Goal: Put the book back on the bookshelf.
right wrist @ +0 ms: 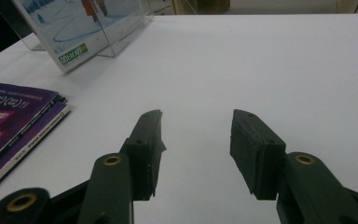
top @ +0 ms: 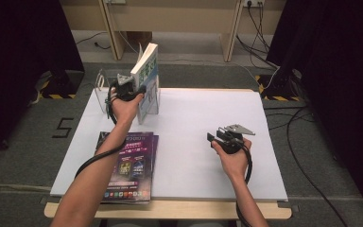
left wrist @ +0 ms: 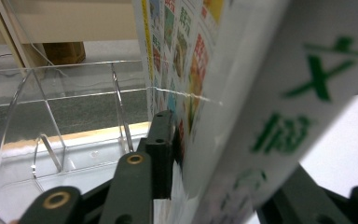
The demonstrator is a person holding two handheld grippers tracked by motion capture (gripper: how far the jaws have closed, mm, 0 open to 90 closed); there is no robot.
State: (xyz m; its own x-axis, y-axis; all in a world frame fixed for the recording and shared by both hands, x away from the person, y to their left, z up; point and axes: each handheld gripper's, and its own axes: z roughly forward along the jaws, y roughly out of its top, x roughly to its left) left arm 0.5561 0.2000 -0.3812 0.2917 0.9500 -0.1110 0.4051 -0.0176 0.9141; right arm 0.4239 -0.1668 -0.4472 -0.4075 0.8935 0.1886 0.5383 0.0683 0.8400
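Grey carpet and dark curtains are framing a white counter [top: 194, 142] where the work is going on. At its far left the left tongs [top: 139, 90] are standing around a thick book [top: 147, 80], held upright and leaning a little; in the left gripper view the near pad is lying against the printed cover [left wrist: 177, 60], but the far jaw is hidden behind the spine, so whether the grip is firm I cannot tell. The book's foot is sitting just at the clear acrylic book stand [left wrist: 51, 140], whose dividers are rising beside it at the far left corner. The right tongs [top: 214, 139] are hovering apart and empty over bare counter, well away. Purple magazines [top: 130, 165] are lying stacked at the near left edge.

To finish this step well, the book wants guiding straight down between two dividers — keeping the spine upright and easing the jaws off only once it is resting against the acrylic — so it is not toppling onto the counter.
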